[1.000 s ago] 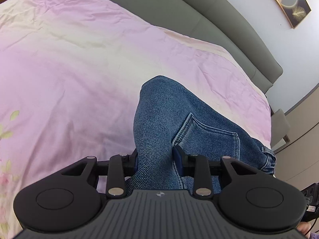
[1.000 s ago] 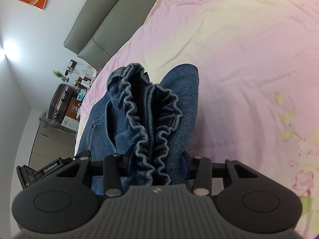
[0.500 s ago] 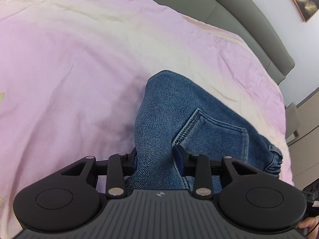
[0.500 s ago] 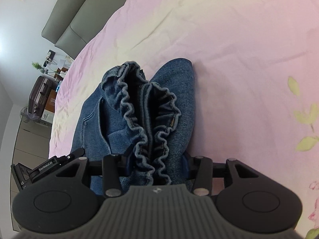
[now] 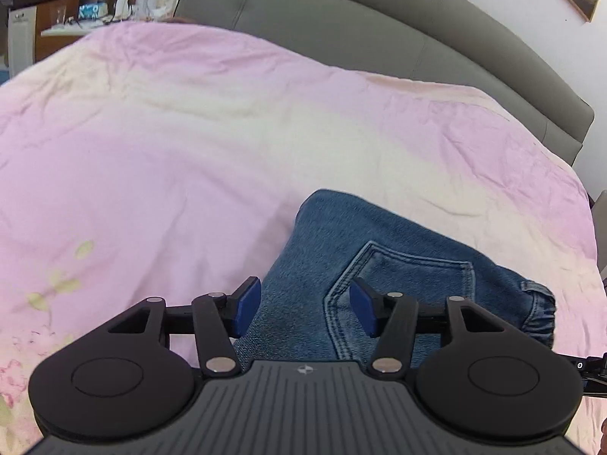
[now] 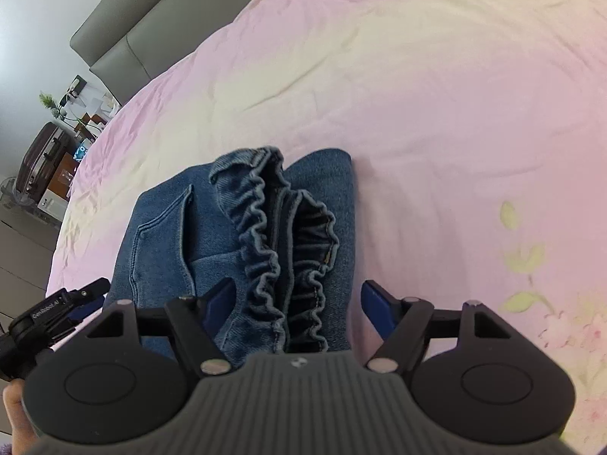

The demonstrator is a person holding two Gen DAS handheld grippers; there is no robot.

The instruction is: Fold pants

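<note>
Pants [image 5: 398, 273] folded, blue denim, ruffled waistband; both hand-held grippers just opening, released.

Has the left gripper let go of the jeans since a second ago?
Yes. The left gripper has just been opening: against the jeans' back pocket, its blue pads, earlier pinching the denim, now stand apart, with the fabric between them unpressed.

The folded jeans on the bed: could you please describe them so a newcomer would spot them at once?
Find the pink bedspread below the grey headboard. The jeans lie folded on its near side, the only blue denim there, showing a stitched back pocket and ruffled elastic waistband.
</note>
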